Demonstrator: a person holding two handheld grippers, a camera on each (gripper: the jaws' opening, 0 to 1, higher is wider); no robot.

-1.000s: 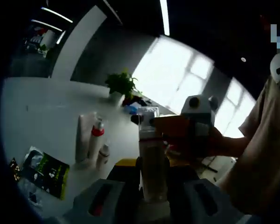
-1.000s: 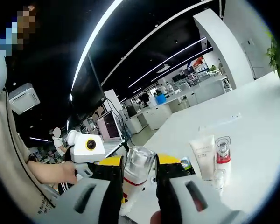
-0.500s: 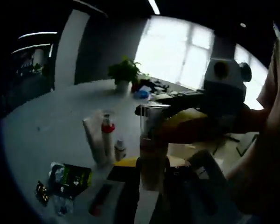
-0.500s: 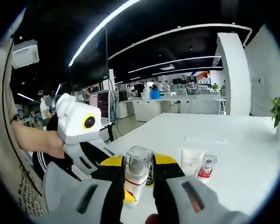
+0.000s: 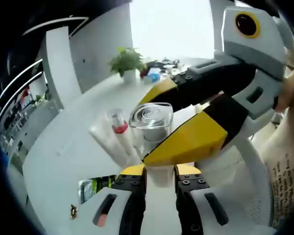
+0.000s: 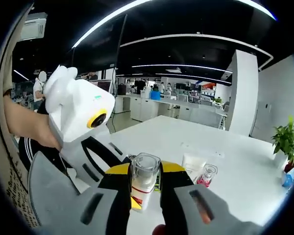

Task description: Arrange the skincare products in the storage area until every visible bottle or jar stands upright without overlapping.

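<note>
In the left gripper view, the right gripper (image 5: 169, 132) reaches in from the right and crowds the middle of the picture, its yellow-tipped jaws clamped on the clear square cap of a bottle (image 5: 151, 123). The left gripper (image 5: 159, 177) rises from the bottom with its jaws drawn close on either side of the same bottle's lower body, though the yellow jaw in front hides the contact, so whether it is gripping cannot be told. Just behind the bottle, on the white desk (image 5: 63, 147), stand two more products: one white tube (image 5: 108, 142) and one small clear bottle with a red collar (image 5: 117, 125), side by side. One dark green packet (image 5: 95, 185) lies flat near the desk's near edge. One potted plant (image 5: 127, 63) stands at the far edge, with some small coloured items beside it, too blurred to name

In the right gripper view, the right gripper (image 6: 145, 183) grasps the bottle (image 6: 144, 178) between its yellow tips, the bottle upright with a red band low on its body. The left gripper (image 6: 122, 164), white with black arms, reaches in from the left beside the bottle, held by a person's hand (image 6: 34, 129). To the right on the desk (image 6: 245, 181) stand the white tube (image 6: 192, 164) and the red-collared bottle (image 6: 206, 175), near each other. The plant (image 6: 285, 142) sits at the far right edge
</note>
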